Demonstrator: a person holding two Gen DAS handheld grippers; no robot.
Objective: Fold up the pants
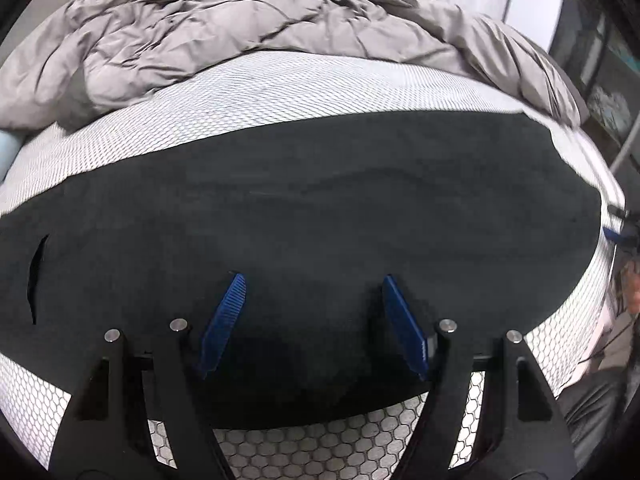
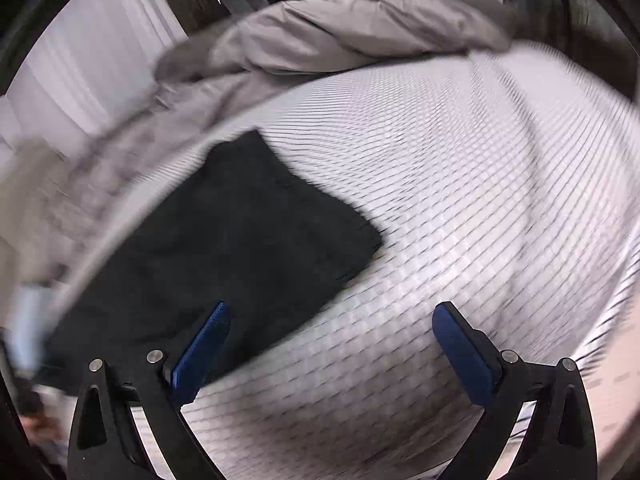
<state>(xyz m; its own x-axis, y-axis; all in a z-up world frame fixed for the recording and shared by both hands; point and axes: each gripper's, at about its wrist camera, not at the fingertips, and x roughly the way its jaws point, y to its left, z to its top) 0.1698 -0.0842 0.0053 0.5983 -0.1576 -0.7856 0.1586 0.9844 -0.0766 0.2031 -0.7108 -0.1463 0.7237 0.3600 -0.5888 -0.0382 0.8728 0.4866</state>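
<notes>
Nearest in the left wrist view, the left gripper (image 1: pixel 314 300) hangs with its blue pads (image 1: pixel 224 322) spread wide over the black pants (image 1: pixel 304 216), nothing pinched between them; whether the tips brush the cloth cannot be told. The pants lie flat on the mattress (image 1: pixel 240 108), whose white cover bears a dark hexagon print, and they fill most of this view, their left end cut off by the lens rim. A dark slit shows near that left end. The right wrist view is smeared by motion. Its right gripper (image 2: pixel 332 320) also stands wide and empty, above bare mattress (image 2: pixel 460 184), with only its left pad (image 2: pixel 202 350) over the pants' corner (image 2: pixel 224 240). Farthest off, a crumpled grey duvet (image 1: pixel 224 36) lies heaped across the mattress.
</notes>
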